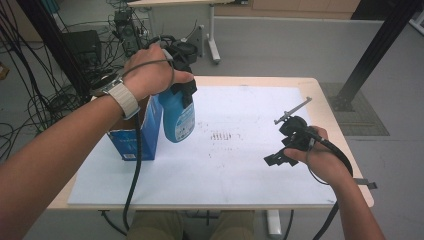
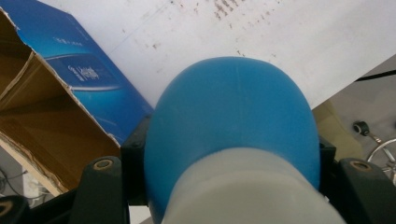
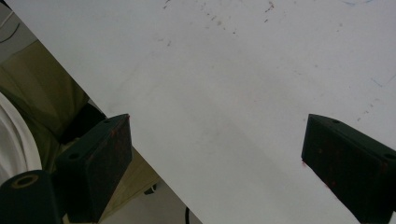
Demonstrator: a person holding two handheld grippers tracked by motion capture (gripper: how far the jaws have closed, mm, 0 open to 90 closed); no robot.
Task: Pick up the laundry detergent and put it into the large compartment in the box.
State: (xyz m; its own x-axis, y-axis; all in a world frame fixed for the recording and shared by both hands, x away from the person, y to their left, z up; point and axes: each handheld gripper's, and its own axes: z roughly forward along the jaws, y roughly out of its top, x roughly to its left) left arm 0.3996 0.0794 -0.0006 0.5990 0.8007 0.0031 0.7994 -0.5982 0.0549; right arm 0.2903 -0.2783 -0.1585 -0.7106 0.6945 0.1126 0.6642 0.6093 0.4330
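Note:
My left gripper [image 1: 186,89] is shut on the top part of a blue bottle [image 1: 177,119], which hangs upright just right of an open blue cardboard box [image 1: 136,136]. In the left gripper view the bottle [image 2: 233,116] bulges between the two black jaws, with a pale section nearest the camera, and the box [image 2: 70,84] shows its brown inside at the left. At the right of the white sheet [image 1: 225,165] my right gripper [image 1: 274,159] is held low and open. Its jaws stand wide apart over the bare white sheet [image 3: 224,70] in the right gripper view, nothing between them [image 3: 215,154].
The white sheet covers most of a pale wooden table [image 1: 320,90]; dark specks [image 1: 220,136] mark its middle. Cables [image 1: 30,100] and equipment lie on the floor at the far left. A white table leg [image 1: 214,45] and a black post [image 1: 375,55] stand behind.

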